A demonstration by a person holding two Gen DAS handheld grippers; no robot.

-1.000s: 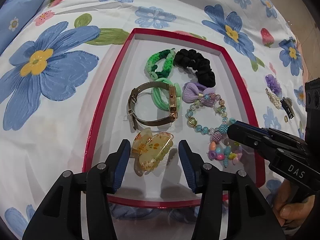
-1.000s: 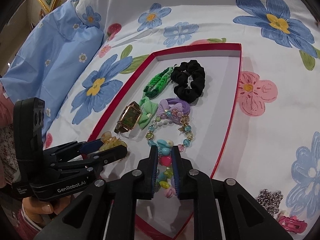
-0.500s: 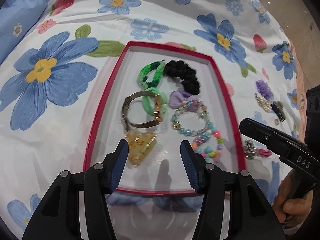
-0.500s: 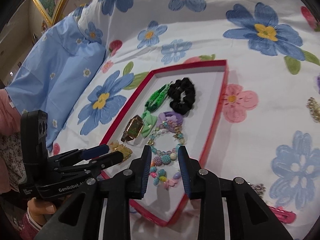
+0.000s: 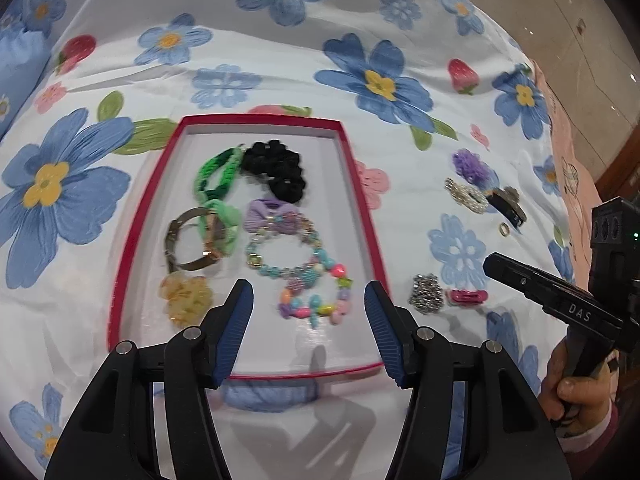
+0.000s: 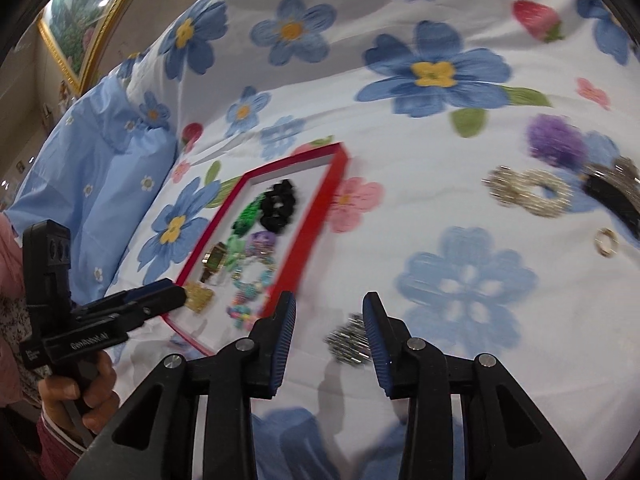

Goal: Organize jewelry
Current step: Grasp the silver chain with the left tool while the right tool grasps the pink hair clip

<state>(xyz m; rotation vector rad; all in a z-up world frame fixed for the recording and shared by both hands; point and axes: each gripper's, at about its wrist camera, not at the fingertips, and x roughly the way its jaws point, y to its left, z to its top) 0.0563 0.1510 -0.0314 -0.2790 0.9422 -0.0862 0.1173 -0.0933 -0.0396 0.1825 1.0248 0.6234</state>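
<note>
A red tray [image 5: 362, 208] on the flowered bedspread holds a yellow claw clip [image 5: 186, 298], a watch [image 5: 188, 248], scrunchies, a purple bow and a colourful bead bracelet [image 5: 316, 304]. My left gripper [image 5: 308, 332] hovers over the tray's near end. Its jaws are opening and nothing is between them. My right gripper [image 6: 330, 336] is outside the tray, to its right. Its jaws are opening over a silver chain heap [image 6: 346, 344], which lies on the cloth next to the right finger, untouched. In the left wrist view the right gripper [image 5: 490, 264] reaches in from the right.
Loose on the bedspread right of the tray lie a pink clip [image 5: 466, 297], a ring [image 6: 606, 242], a pearl piece [image 6: 532, 192], a purple scrunchie [image 6: 556, 144] and a black claw clip [image 6: 612, 196]. A blue pillow [image 6: 100, 184] lies at the left.
The right gripper let go of the colourful bracelet, opened and swung right, out of the tray to the silver heap. The left gripper rose and drew back from the yellow clip, jaws widening.
</note>
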